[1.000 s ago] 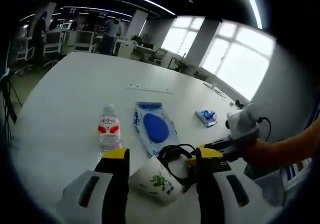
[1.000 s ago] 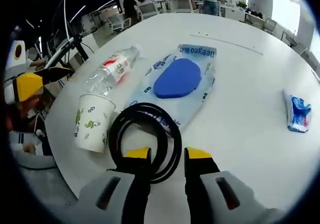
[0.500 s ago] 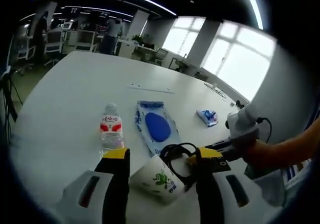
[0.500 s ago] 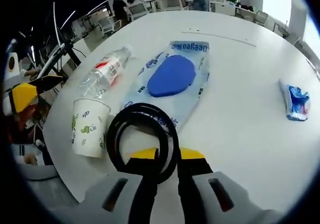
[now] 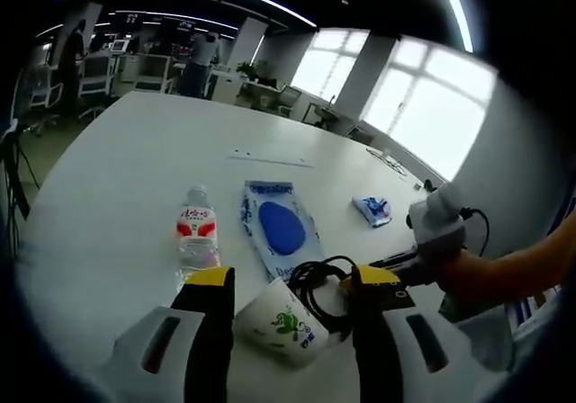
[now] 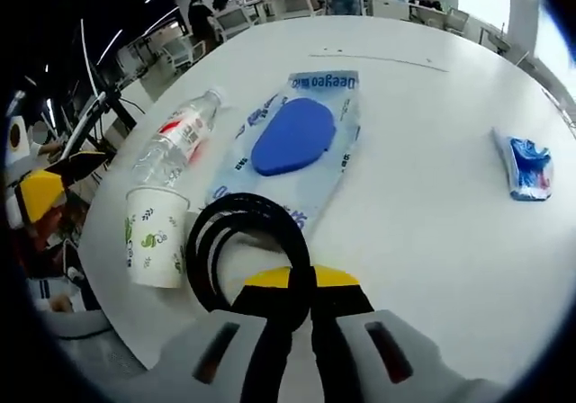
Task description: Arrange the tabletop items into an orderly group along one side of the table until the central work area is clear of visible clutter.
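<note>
Left gripper view: left claw (image 5: 283,282) wide open, grips nothing. White paper cup w/ green print (image 5: 283,322) lies on its side between the jaws, near the desk's close edge. Clear plastic water bottle w/ red label (image 5: 196,234) just beyond, lying down. Clear pouch w/ blue oval pad (image 5: 279,228) beside it; small blue-white packet (image 5: 372,210) well apart, toward the windows. Right claw (image 5: 396,261) enters from the right, at the black coiled cable (image 5: 319,282).

Right gripper view: right claw (image 6: 301,282) closed tight on the cable loop (image 6: 238,237), which touches the pouch (image 6: 292,142) corner.

Progress: early-mid by my read; cup, bottle, cable, pouch cluster at one edge, packet (image 6: 526,165) left out.

Room: white round desk (image 6: 423,232) bare and open beyond; edge close behind cup (image 6: 155,241), so drop risk.
</note>
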`<state>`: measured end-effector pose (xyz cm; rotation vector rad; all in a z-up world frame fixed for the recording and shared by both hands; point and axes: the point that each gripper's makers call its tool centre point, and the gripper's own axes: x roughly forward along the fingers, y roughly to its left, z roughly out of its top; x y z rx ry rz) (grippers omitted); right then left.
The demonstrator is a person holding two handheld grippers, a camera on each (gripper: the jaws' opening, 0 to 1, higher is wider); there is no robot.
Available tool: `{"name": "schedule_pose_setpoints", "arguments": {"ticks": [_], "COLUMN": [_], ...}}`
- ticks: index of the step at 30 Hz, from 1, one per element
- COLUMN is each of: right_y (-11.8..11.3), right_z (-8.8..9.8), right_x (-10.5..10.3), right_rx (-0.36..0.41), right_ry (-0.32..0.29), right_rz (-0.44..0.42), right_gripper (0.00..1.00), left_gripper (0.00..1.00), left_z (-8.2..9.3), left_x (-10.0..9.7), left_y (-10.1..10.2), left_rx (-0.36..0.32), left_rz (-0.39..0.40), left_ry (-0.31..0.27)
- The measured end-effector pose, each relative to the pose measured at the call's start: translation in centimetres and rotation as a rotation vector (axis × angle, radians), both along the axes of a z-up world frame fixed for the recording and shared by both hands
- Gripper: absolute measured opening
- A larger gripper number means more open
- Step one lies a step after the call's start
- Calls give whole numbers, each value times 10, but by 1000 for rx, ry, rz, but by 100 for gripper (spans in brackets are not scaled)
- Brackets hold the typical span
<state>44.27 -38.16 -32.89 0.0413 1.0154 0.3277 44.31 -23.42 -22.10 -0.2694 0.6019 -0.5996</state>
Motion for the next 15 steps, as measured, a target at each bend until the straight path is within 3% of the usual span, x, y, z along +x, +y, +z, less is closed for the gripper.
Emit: {"name": "schedule_pose_setpoints", "arguments": {"ticks": [15], "right_y": [-4], "right_z": [4], "right_x": [-2], "right_rx": [32], "right_ry": [-2], "right_rz": [-22], "right_gripper": [1], "left_gripper": [52], "left_z": [-2], "left_x": [0], "left_y": [-10], "left_rx": [28], "left_rz": [-26], "left_ry": [-1]}}
